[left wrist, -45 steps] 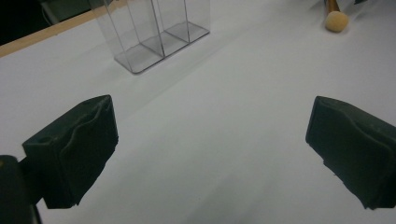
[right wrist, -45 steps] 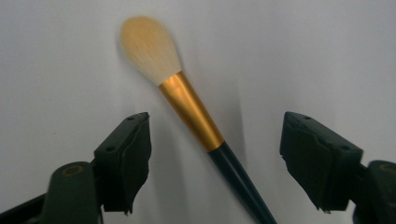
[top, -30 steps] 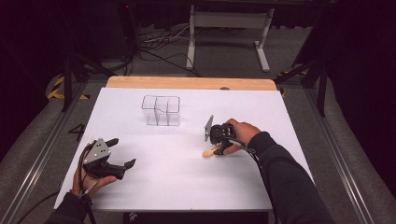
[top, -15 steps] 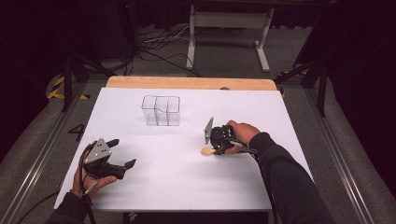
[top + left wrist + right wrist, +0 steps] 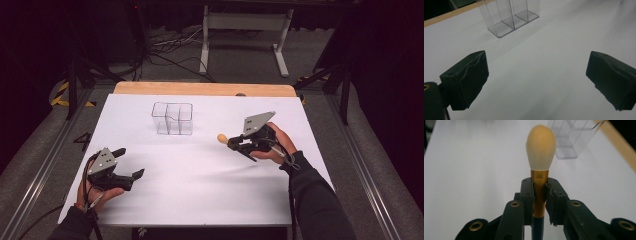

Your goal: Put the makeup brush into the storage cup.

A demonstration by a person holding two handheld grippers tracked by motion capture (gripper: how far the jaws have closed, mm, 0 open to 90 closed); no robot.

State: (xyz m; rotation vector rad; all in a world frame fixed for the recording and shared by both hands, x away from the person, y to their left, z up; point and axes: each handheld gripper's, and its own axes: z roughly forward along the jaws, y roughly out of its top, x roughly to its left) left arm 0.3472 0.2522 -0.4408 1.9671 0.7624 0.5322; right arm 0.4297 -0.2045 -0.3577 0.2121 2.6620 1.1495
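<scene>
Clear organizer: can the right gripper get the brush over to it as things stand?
Probably yes. The right gripper is shut on the brush, bristles pointing toward the clear organizer, with only bare white table between. The left gripper sits well off to the side.

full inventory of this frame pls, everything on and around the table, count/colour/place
Clear organiser: 1, transparent, compartmented, far centre-left of the table, empty as far as can be seen.
Makeup brush: 1, cream bristles, gold ferrule, dark handle, clamped in the right gripper, head pointing toward the organiser.
Table: 1, white top with a wooden far edge.
Metal stand: 1, white, on the floor beyond the table.
Cables: several, dark, on the floor behind the table.
Left gripper: 1, black, near left of the table, jaws wide apart, holding nothing.
Right gripper: 1, black, right of centre, shut on the brush.
</scene>
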